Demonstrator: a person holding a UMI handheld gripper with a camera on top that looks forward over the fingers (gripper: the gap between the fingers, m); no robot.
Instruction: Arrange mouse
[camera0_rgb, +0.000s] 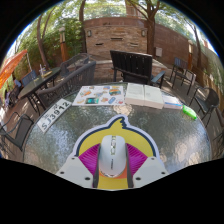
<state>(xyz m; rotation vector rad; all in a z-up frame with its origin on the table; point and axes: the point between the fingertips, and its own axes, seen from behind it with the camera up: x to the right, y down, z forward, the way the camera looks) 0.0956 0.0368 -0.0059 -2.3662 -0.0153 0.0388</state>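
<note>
A white and grey mouse (112, 155) sits between my gripper's (112, 172) two fingers, its nose pointing away from me. The magenta pads (90, 160) press against both of its sides, so the gripper is shut on it. Under and just ahead of the mouse lies a yellow mat with a black outline and pink parts (118, 125) on the glass table (60, 140). I cannot tell whether the mouse rests on the mat or is held just above it.
Beyond the mat lie a colourful picture book (98, 96), an open white book (146, 95), a green thing (189, 112) at the right and a white strip with numbers (54, 113) at the left. Dark chairs (132, 65) ring the table.
</note>
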